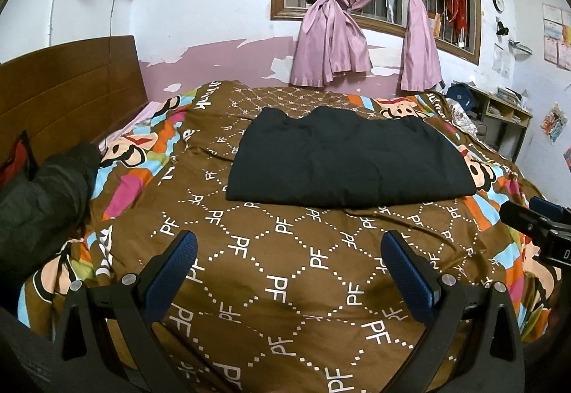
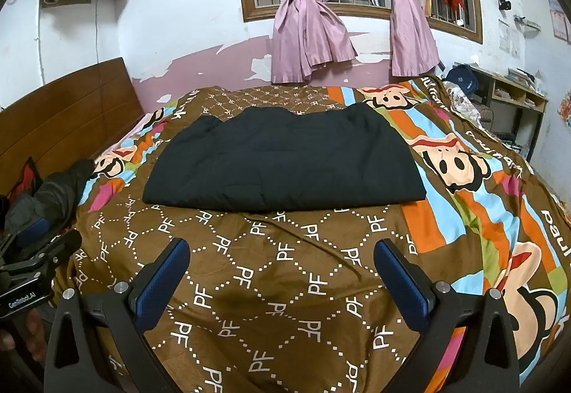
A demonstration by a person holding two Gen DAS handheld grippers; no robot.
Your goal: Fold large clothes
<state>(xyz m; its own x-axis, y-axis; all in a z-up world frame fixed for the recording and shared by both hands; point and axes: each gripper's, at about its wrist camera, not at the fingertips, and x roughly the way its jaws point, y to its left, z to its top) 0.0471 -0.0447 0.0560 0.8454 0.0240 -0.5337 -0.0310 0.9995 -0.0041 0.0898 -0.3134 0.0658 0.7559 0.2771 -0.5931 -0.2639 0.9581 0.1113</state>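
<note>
A black fabric garment (image 1: 342, 157), folded into a broad flat rectangle, lies in the middle of the bed on the brown quilted cover (image 1: 271, 271) printed with white "PF" letters and a dotted diamond grid. Its near edge is a straight, rounded fold; the far edge is lumpier, with a dip near the middle. Soft creases run across the top.

The left gripper (image 1: 289, 271), black-armed with blue textured pads, is spread wide above the bare cover on the near side of the garment, holding nothing. The right gripper (image 2: 282, 275) is likewise spread apart and empty, also on the near side and clear of the cloth.

The cover's border carries bright stripes and cartoon monkey faces (image 2: 453, 161). A dark grey padded jacket (image 1: 46, 193) is heaped at the left of the bed by the brown wooden headboard (image 1: 67, 89). Behind, knotted pink curtains (image 1: 332, 29) hang at a wood-framed barred window (image 2: 357, 0), on a white wall with peeling pink paint. A low wooden shelf (image 2: 514, 96) stands at the right.
</note>
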